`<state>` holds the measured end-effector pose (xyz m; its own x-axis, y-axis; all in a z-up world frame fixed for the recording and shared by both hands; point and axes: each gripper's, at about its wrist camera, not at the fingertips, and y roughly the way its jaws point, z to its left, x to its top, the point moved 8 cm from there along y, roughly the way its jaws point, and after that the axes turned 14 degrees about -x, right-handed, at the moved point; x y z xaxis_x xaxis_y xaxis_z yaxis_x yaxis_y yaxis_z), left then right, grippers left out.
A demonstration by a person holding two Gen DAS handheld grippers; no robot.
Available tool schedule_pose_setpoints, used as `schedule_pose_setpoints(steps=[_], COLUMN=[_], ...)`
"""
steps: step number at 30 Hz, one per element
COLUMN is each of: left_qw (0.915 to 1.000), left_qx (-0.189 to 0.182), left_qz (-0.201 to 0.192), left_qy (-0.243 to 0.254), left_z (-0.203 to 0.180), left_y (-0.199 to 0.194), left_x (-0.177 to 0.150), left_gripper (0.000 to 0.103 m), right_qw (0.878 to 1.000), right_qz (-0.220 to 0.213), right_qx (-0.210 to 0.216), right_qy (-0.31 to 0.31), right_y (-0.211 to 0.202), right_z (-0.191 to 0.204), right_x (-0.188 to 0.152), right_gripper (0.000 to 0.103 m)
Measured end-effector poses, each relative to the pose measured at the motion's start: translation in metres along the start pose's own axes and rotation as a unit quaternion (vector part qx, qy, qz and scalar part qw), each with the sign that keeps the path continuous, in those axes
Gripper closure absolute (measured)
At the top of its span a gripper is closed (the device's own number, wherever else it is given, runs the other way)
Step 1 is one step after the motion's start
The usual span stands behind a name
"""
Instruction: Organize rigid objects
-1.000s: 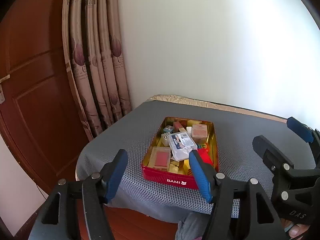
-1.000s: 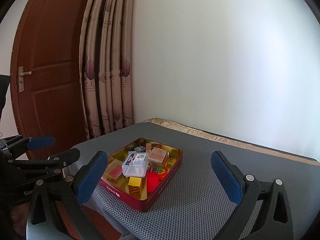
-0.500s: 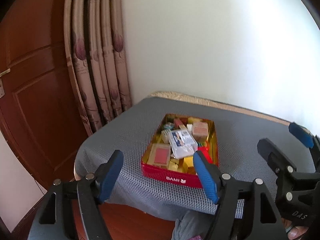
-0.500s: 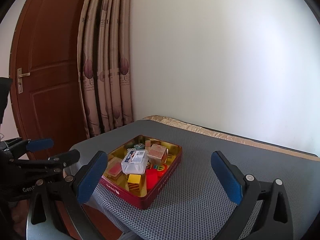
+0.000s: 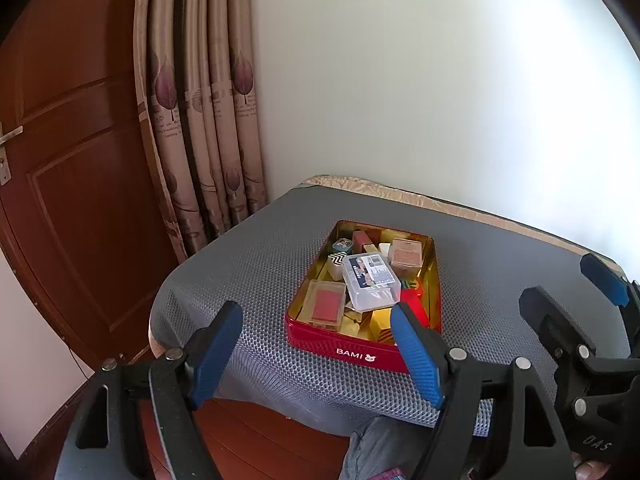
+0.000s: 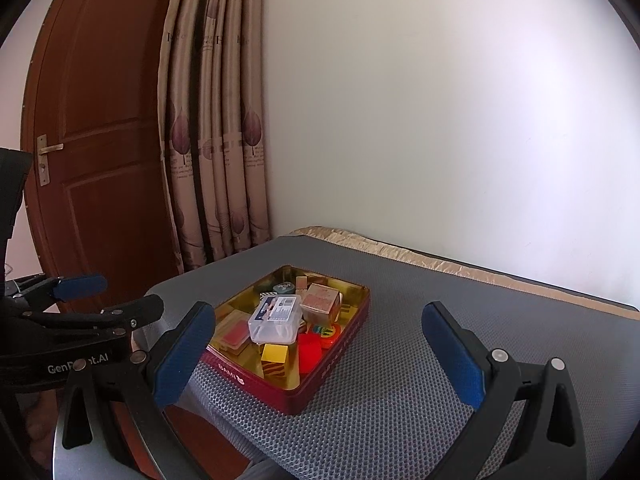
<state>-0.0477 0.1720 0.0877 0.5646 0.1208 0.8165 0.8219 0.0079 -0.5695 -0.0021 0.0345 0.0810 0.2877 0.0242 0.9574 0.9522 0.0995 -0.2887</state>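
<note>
A red tin [image 5: 352, 350] [image 6: 332, 364] with a gold inside sits on the grey mat, filled with several small rigid objects. A clear plastic box [image 5: 370, 280] [image 6: 276, 318] lies on top of them, beside a brown cube [image 5: 406, 254] [image 6: 320, 300], a flat red-faced box [image 5: 326, 306], a yellow block [image 6: 275, 354] and a red piece [image 6: 310, 350]. My left gripper [image 5: 316, 354] is open and empty, held before the tin's near edge. My right gripper [image 6: 316, 354] is open and empty, off the tin's right front; it also shows in the left wrist view [image 5: 568, 300].
The grey mesh mat [image 5: 256, 264] [image 6: 420, 380] covers a table against a white wall. A patterned curtain [image 5: 200, 120] and a brown door [image 5: 60, 160] stand to the left. The table's left and near edges drop to a wooden floor [image 5: 256, 440].
Both grippers have drawn back and risen slightly, so the tin looks smaller and farther in both views. Both stay open and empty. The tin's contents have not moved.
</note>
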Motion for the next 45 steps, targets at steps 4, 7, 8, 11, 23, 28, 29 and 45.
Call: schedule_pose_setpoints(steps=[4, 7, 8, 11, 23, 28, 29, 45], left_qw=[1.0000, 1.0000, 0.9999, 0.9999, 0.9998, 0.9995, 0.9995, 0.9997], left_qx=[0.000, 0.008, 0.010, 0.015, -0.004, -0.009, -0.009, -0.013], left_qz=[0.001, -0.004, -0.005, -0.007, 0.014, 0.020, 0.021, -0.006], left_qy=[-0.003, -0.002, -0.002, 0.001, -0.010, -0.023, -0.023, -0.020], left_z=[0.001, 0.002, 0.002, 0.002, 0.001, 0.006, 0.006, 0.001], left_y=[0.001, 0.002, 0.002, 0.003, 0.011, 0.015, 0.016, 0.015], left_x=[-0.001, -0.001, -0.001, -0.002, -0.007, -0.009, -0.009, -0.018], left_gripper=[0.025, 0.025, 0.025, 0.025, 0.025, 0.025, 0.025, 0.013], right_qw=[1.000, 1.000, 1.000, 1.000, 1.000, 1.000, 1.000, 1.000], right_qz=[0.003, 0.005, 0.006, 0.007, 0.012, 0.018, 0.019, 0.022], right_qx=[0.004, 0.004, 0.005, 0.006, 0.007, 0.007, 0.006, 0.003], right_qy=[0.006, 0.005, 0.006, 0.003, -0.003, -0.005, -0.005, -0.004], right_y=[0.000, 0.001, 0.001, 0.002, 0.002, 0.004, 0.004, 0.001], right_z=[-0.001, -0.001, -0.001, 0.001, 0.004, 0.006, 0.006, -0.004], right_x=[-0.001, -0.001, -0.002, -0.003, -0.004, -0.007, -0.007, -0.011], right_gripper=[0.000, 0.000, 0.000, 0.000, 0.000, 0.000, 0.000, 0.000])
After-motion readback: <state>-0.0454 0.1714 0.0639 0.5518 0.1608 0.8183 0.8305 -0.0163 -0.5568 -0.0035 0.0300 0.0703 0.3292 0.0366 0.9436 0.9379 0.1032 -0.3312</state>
